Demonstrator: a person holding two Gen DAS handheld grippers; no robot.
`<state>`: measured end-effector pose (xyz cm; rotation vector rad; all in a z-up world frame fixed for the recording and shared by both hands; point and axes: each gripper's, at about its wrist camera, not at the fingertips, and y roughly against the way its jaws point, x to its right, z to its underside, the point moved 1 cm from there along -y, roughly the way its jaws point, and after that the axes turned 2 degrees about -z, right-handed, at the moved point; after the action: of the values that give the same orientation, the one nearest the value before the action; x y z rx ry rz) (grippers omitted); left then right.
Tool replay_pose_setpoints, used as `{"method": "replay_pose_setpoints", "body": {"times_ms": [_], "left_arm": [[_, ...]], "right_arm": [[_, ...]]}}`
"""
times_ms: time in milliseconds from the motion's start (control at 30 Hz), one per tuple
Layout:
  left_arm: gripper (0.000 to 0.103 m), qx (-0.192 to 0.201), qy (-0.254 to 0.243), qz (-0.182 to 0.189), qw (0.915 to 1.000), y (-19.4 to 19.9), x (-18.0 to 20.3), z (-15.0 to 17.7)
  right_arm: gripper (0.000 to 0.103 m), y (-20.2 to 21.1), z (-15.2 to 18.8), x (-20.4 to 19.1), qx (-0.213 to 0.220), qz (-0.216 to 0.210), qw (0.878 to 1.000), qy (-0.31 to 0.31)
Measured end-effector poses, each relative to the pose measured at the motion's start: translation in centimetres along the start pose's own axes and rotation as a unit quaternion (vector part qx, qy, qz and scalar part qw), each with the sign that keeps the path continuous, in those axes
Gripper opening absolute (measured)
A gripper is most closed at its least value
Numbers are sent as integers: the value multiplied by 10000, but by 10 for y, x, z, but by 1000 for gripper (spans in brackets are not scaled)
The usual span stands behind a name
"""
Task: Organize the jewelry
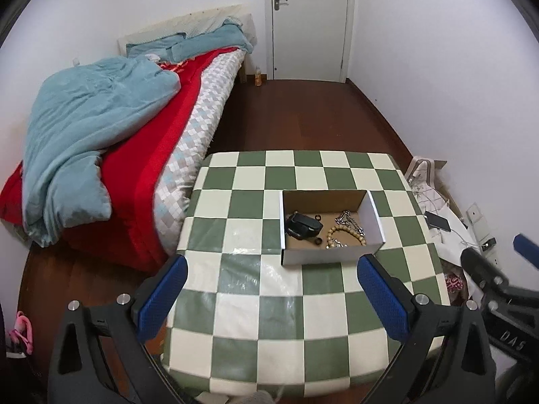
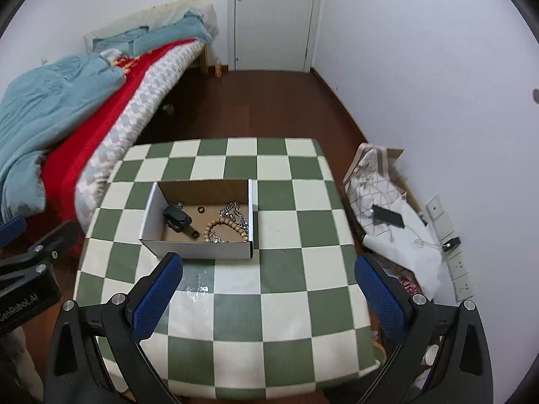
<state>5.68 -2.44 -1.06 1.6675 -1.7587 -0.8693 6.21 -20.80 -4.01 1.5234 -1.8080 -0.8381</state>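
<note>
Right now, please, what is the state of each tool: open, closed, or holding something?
Left tool: open, holding nothing.
Right tool: open, holding nothing.

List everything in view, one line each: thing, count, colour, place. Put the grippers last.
table: one, green and cream checks, centre.
box: one, open, white outside, brown inside, on the table.
black watch-like item: one, box's left part.
bead bracelet: one, tan, box's right part.
chain: one, silver, behind the bracelet.
small rings: at least two, dark, in the box.
bed: one, red sheet, teal quilt, left.
door: one, white, shut, far wall.
phone: one, black, on white cloth, right of the table.
left gripper: blue pads, open, empty.
right gripper: blue pads, open, empty.
</note>
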Motion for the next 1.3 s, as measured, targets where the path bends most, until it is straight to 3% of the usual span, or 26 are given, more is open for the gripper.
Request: {"method": "replay_pose_setpoints", "body": {"times_ms": [300,567,900,1300], "left_arm": [[103,319,49,31,9995,65,-4,12],[103,288,42,182,9994,97,-4,27],[103,233,31,238,9994,117,-4,37],[103,506,223,-27,9985,114,-8,0]], "right_arm": [[103,86,15,9,473,44,9989,-34],[103,139,38,12,616,-51,9981,-67],[103,172,56,11,592,-167,9981,-16],[103,175,30,21,690,-111,9975,-105]]}}
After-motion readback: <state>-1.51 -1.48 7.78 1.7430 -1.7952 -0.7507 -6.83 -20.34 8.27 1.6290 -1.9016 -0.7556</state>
